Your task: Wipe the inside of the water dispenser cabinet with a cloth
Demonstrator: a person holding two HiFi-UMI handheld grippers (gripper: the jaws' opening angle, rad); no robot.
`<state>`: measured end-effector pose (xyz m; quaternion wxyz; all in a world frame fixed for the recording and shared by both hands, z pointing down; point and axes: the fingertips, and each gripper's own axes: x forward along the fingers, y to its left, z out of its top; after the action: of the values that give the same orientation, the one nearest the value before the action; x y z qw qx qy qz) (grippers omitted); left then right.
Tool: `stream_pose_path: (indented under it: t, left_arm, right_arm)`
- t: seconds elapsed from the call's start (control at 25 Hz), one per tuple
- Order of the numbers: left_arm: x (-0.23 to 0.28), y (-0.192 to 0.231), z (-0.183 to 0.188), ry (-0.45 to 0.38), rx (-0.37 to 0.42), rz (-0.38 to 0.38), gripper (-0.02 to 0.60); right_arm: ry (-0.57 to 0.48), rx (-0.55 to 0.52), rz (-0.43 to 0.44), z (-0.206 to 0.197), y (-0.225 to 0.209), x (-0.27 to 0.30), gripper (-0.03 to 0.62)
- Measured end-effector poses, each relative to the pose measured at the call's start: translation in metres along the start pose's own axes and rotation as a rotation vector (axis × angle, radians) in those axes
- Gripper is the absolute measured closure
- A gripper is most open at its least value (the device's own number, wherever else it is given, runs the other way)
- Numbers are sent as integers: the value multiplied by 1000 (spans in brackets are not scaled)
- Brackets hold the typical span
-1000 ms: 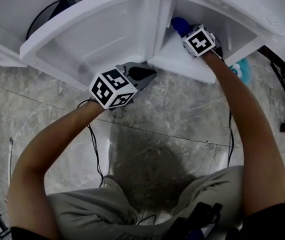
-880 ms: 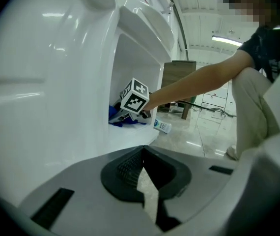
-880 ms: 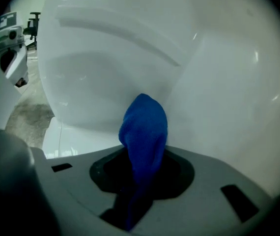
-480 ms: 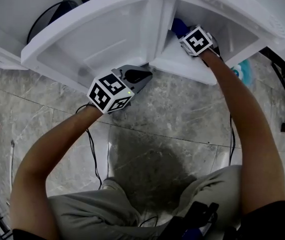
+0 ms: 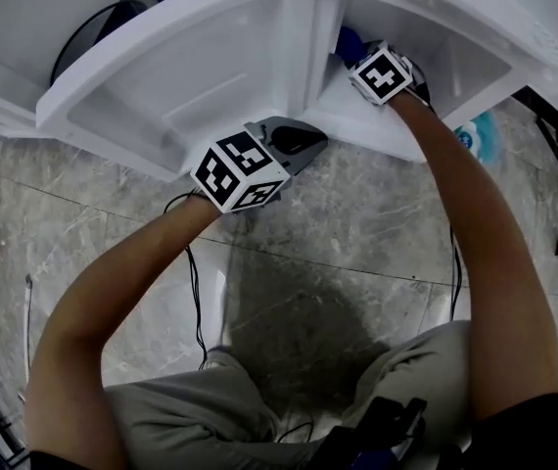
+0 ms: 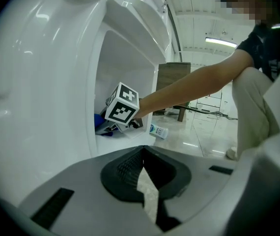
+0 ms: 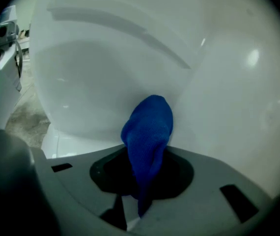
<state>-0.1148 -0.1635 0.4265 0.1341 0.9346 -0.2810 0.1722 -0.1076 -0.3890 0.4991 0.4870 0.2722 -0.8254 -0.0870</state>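
Right gripper (image 7: 141, 191) narrowly open, pinching cloth (image 7: 147, 129); wad sticks out at 12 o'clock against cabinet (image 7: 105, 82) inner wall. Left gripper (image 6: 145, 181) closed, empty, outside at 8 o'clock. Suggest firm pressure, overlapping strokes, corners last.

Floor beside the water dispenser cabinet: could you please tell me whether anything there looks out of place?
Yes: a small white-and-teal bottle lies on its side on the stone floor just outside the open cabinet, near the person's right arm. It looks dropped or knocked over rather than put away. Nothing appears spilled.
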Motion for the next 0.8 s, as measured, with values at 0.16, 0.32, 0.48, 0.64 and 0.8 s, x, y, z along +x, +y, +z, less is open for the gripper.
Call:
stream_pose_path:
  t: [0.16,0.32,0.48,0.64,0.8]
  left_arm:
    - [-13,14,-4,5,-20,38,574]
    - [-13,22,-11,16,-23,53,574]
    - [-5,18,-12,23,-6,38,574]
    - [-7,23,-3,16,12,49,574]
    - [-15,33,2,2,4,77,574]
  right_arm:
    - [-32,78,26,3,0,5,507]
    - [-85,40,81,12,21,-7,508]
    - [-107,-10,120,9,31,-9,508]
    - [-33,-1,16,7,7,-1,508]
    - [-8,60,0,2,-5,6,508]
